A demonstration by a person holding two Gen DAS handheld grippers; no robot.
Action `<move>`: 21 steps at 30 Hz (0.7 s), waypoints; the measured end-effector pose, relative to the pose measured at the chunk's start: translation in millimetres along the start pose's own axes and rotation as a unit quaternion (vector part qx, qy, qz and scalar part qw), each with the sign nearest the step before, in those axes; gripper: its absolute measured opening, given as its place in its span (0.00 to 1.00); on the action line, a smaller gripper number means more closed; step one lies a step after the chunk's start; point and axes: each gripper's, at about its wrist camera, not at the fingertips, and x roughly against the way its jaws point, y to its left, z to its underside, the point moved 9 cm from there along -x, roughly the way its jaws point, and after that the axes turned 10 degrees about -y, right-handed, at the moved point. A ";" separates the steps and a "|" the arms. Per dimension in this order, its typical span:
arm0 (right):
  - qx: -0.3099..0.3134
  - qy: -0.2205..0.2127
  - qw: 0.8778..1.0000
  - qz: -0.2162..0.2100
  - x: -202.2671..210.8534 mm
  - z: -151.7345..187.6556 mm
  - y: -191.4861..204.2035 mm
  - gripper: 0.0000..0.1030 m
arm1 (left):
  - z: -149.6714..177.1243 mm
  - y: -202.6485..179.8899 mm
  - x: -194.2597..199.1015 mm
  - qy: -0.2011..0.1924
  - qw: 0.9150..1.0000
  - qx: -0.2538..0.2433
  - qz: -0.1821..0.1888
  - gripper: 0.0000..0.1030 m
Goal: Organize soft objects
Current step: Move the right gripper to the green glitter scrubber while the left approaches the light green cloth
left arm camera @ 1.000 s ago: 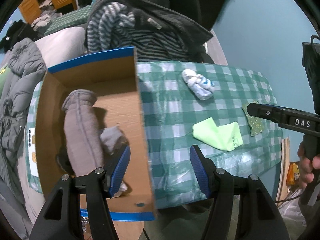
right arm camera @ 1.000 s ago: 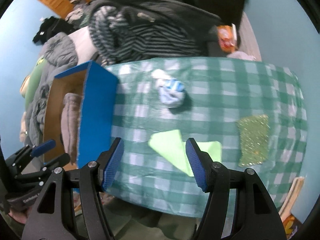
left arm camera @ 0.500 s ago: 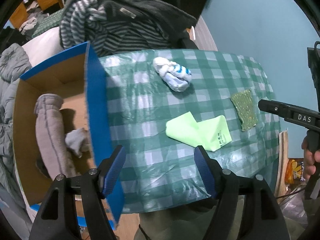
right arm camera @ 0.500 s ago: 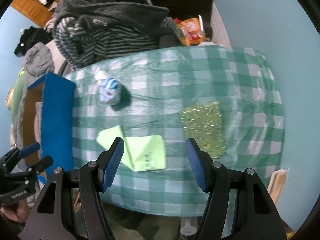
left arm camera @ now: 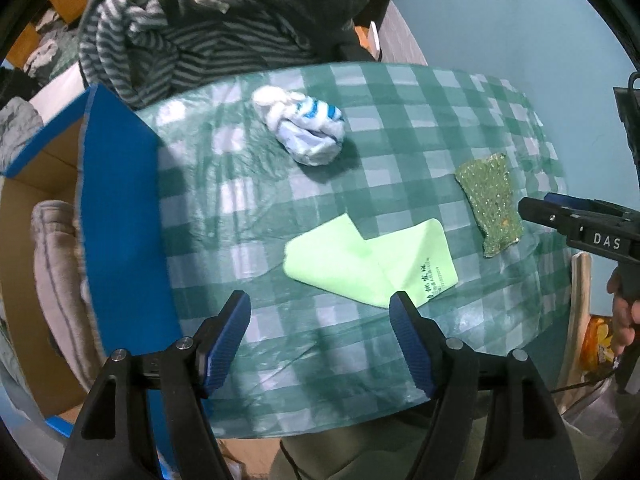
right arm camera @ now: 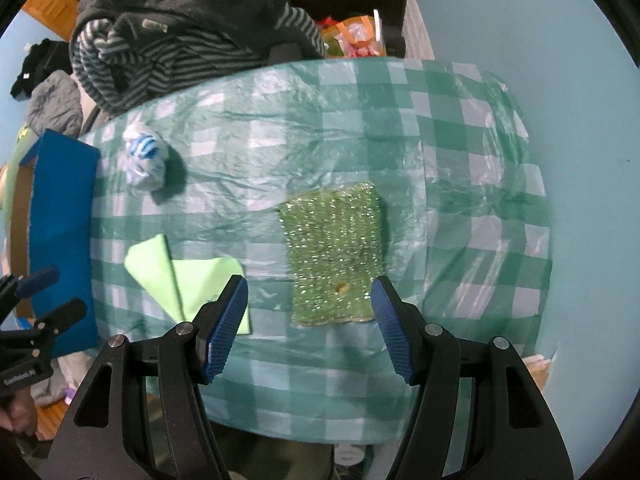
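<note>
Right gripper [right arm camera: 310,326] now over glittery sponge [right arm camera: 334,254], jaws apart.

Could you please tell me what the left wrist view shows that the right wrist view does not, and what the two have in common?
Only the left wrist view shows inside the box, where a grey garment lies, and printed text on the green cloth. It also shows the right claw from the side, by the sponge.

Only the right wrist view shows the orange bag behind the table, and the left claw by the box.

Both show the rolled socks, cloth, sponge, box and striped clothing.
</note>
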 end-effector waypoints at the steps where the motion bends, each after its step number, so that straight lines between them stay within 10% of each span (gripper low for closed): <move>1: 0.001 0.003 1.000 0.000 -3.4 0.5 -0.9 0.62 | 0.0 -3.0 -4.6 0.005 1.000 0.003 0.000 0.71; 21: 0.058 0.007 0.998 0.014 -60.8 1.6 -12.5 0.62 | 4.9 -36.8 -63.1 0.045 0.999 0.019 0.000 0.71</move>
